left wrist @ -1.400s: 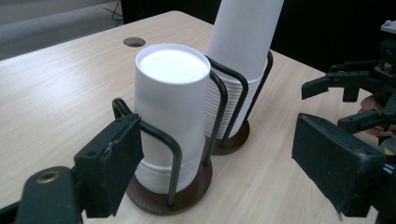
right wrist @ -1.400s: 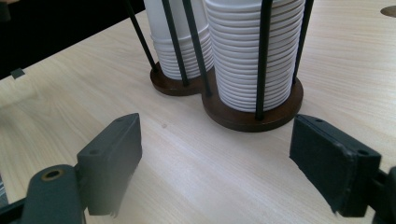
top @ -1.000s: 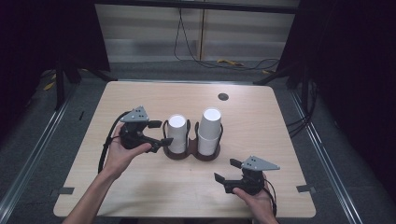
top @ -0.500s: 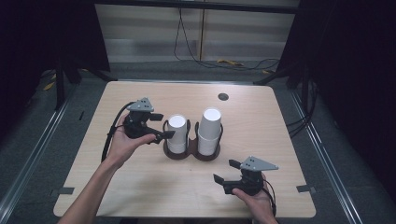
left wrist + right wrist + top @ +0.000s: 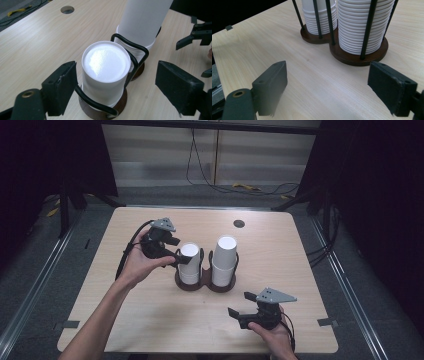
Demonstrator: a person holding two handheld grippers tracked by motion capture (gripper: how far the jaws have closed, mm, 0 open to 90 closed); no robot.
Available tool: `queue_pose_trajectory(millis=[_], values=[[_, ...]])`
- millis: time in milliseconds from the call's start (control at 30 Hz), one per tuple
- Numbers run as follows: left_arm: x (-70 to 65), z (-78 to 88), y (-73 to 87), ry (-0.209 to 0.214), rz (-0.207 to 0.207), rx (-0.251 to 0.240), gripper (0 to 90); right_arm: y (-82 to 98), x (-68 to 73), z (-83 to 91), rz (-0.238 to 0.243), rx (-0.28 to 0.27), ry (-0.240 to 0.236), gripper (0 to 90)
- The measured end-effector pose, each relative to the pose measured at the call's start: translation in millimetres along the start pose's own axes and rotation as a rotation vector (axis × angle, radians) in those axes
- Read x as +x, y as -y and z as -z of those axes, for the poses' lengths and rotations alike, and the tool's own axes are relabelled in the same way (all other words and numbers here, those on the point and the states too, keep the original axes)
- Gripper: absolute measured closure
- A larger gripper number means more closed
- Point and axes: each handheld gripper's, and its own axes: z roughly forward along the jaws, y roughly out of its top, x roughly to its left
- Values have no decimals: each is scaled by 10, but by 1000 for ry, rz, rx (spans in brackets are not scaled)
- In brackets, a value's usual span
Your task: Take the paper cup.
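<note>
Cups, white and stacked upside down, fill a two-bay wooden holder (image 5: 205, 282) near the middle of the table (image 5: 125, 320). The left stack (image 5: 189, 262) is the shorter one and the right stack (image 5: 224, 260) stands taller beside it, each ringed by a black wire loop (image 5: 130, 53).

A second ago the left gripper (image 5: 172, 254) sat close against the left stack; since then the hand has drawn back toward the table's far left and lifted a little, and its jaws have just been opening. In the left gripper view they now stand wide on either side of the top cup (image 5: 106, 73), the left pad just beside its wall and the right pad well clear, so nothing is gripped. I read this as a grip that was let go, or a fresh approach being lined up; no cup looks to have come off the stack.

The right gripper (image 5: 247, 312) rests low at the near right of the table, jaws wide and empty, pointed at the holder's base (image 5: 352, 56).

Whether the top cup sits loose or nested tight cannot be told. The taller stack's top is cut off in both gripper views.
</note>
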Motion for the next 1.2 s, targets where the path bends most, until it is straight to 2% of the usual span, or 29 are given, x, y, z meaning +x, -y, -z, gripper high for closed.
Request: queue_pose_trajectory(millis=[33, 167, 233, 267, 433, 467, 500, 533, 633, 667, 867, 933, 1000, 1133, 1200], values=[[7, -12, -25, -9, -11, 25, 191, 0, -1, -1, -1, 0, 0, 162], [34, -52, -63, -3, -27, 55, 195, 1, -2, 1, -4, 2, 1, 162], [48, -115, -108, -14, -57, 100, 194, 5, 0, 3, -5, 2, 3, 162], [48, -129, -122, -25, -61, 109, 195, 7, 1, 2, -8, 5, 5, 162], [61, -157, -174, -14, -76, 125, 195, 7, 0, 1, -9, 9, 2, 162], [58, -172, -196, -10, -83, 145, 195, 10, 0, -3, -10, 14, -1, 162], [58, -172, -196, -10, -83, 145, 199, 10, 0, -3, -10, 14, -1, 162], [59, -187, -223, -20, -100, 174, 214, 12, 1, -6, -8, 17, -4, 162], [62, -201, -239, -14, -95, 191, 221, 10, 6, -4, -6, 17, -5, 162], [66, -227, -259, -19, -110, 216, 223, 11, 6, -7, -8, 16, -5, 162], [97, -275, -299, -15, -104, 242, 234, 13, 6, -11, -9, 18, -3, 162], [97, -308, -318, -21, -117, 274, 234, 16, 3, -12, -11, 22, 3, 162], [92, -331, -327, -16, -119, 287, 226, 18, 0, -14, -11, 27, 7, 162], [86, -361, -325, -40, -122, 297, 232, 20, -1, -11, -13, 28, 7, 161], [93, -379, -318, -33, -125, 315, 234, 20, 1, -10, -11, 29, 8, 157]])
